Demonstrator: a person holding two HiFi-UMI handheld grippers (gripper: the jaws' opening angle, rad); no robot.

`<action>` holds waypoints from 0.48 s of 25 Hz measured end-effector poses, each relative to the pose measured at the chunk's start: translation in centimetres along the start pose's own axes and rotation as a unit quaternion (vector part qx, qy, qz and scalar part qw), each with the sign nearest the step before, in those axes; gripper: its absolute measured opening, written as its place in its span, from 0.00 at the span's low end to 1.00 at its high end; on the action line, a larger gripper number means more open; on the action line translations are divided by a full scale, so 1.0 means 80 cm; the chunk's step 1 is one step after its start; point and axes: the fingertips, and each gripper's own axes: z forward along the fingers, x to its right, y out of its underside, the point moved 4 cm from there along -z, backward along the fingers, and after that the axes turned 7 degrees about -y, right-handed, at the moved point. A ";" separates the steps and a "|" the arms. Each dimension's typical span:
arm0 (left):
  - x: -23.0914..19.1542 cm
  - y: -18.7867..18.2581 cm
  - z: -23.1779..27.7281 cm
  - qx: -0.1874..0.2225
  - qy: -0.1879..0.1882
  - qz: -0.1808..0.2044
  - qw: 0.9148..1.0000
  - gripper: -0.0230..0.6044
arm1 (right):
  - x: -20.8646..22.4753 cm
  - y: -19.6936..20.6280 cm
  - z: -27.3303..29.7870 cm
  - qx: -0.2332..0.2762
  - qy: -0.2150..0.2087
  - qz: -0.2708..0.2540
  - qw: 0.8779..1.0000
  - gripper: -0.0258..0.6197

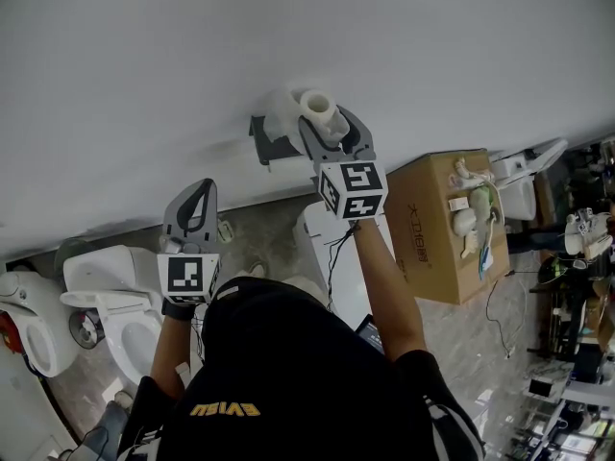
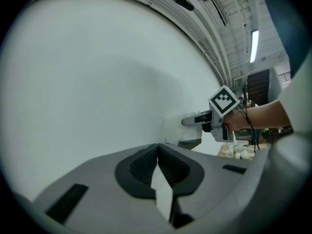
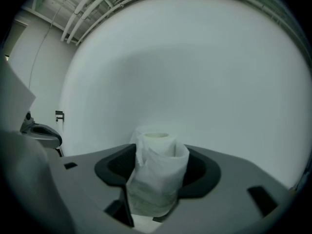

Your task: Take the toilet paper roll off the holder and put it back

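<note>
Toilet paper roll (image 1: 317,109), white, upright, core end showing: clamped between the jaws of the right gripper (image 1: 329,121), close against the plain white wall (image 1: 144,65) and just right of the dark holder (image 1: 261,137) fixed there. Left gripper (image 1: 200,192): jaws together with nothing between them, well left of the roll. Room: marbled floor (image 1: 259,238), white toilets (image 1: 115,305) at left, cardboard box (image 1: 447,224) at right.
</note>
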 end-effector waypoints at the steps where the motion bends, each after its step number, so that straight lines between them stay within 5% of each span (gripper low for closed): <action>1: 0.000 0.001 0.001 -0.001 0.001 0.001 1.000 0.06 | 0.002 -0.002 -0.003 0.002 0.002 0.000 1.000 0.43; 12: 0.025 0.002 0.018 -0.005 0.034 0.005 0.999 0.06 | 0.053 -0.005 -0.107 0.008 0.080 0.028 0.996 0.43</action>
